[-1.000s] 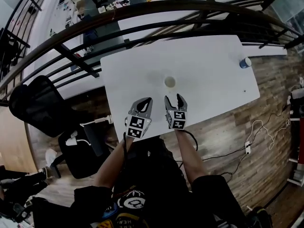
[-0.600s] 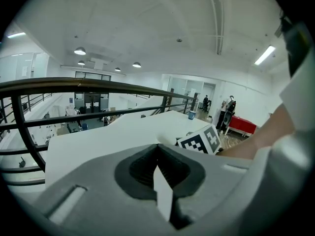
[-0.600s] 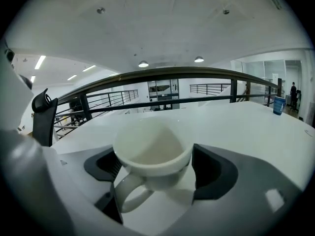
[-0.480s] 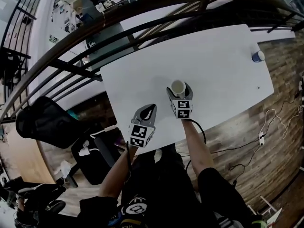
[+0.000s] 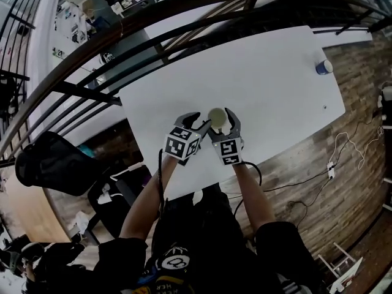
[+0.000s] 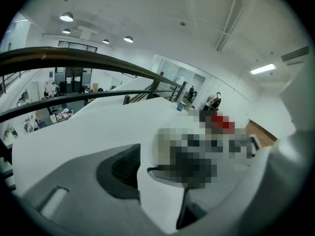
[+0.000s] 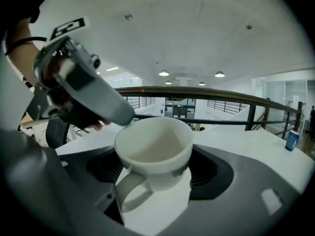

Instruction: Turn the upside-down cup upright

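Observation:
A white cup [image 5: 217,116] with a handle stands mouth up on the white table [image 5: 269,72], near its front edge. My right gripper [image 5: 220,120] is shut on the cup [image 7: 153,146], one jaw on each side, with the handle turned toward the camera. My left gripper [image 5: 199,124] comes in from the left, jaws parted and nothing between them. In the right gripper view, one of the left gripper's fingers [image 7: 115,109] reaches the cup's rim. In the left gripper view a mosaic patch hides the cup and the right jaw.
A small blue cup [image 5: 321,67] stands at the table's far right corner. A dark railing [image 5: 184,17] runs behind the table. A black chair [image 5: 49,164] stands at the left, and cables [image 5: 343,158] lie on the wooden floor at the right.
My left gripper has swung right, up to the cup, and its jaws have parted. My right gripper closed in round the cup a second ago and stays on it.

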Available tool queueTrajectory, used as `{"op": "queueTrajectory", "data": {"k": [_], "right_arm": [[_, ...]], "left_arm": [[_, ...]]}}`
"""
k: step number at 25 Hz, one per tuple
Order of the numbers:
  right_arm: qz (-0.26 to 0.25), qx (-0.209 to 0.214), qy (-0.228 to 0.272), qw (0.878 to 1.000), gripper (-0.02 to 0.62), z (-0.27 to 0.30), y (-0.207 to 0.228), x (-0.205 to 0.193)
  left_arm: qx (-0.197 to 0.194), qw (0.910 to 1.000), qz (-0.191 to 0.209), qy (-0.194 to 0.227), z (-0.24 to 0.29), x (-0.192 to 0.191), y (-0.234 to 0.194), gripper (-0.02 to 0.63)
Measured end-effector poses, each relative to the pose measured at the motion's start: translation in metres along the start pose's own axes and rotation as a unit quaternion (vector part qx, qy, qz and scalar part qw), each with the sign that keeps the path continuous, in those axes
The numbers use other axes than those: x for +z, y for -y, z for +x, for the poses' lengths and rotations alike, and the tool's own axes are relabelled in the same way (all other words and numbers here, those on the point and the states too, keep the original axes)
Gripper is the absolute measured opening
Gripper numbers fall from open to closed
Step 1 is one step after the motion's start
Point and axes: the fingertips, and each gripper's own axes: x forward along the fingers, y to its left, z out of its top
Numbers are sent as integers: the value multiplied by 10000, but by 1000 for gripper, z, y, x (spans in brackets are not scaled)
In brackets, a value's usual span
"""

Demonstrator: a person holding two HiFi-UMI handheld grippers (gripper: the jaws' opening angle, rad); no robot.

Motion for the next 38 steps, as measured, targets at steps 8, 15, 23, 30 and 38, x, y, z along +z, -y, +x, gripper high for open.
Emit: {"op": "queueTrajectory", "data": {"k": [8, 15, 23, 30, 38], "right_arm": [[-1512, -153, -324, 9878, 396, -32, -20, 31], [-1942, -81, -288, 9805, 399, -51, -29, 41], [3559, 2210, 1212, 8999, 389, -90, -4, 79], [6917, 4014, 1396, 5840, 407, -65, 20, 86], [6955, 4340, 1080, 5624, 396, -55, -8, 104]], "left_arm": [[145, 9985, -111, -518, 10, 1, 14, 89], [-221, 9943, -1018, -242, 4, 3, 13, 38], [-523, 9893, -1047, 867, -28, 45, -2, 38], [-670, 9849, -481, 1523, -42, 57, 10, 40], [-842, 9836, 680, 1444, -38, 51, 38, 40]]}}
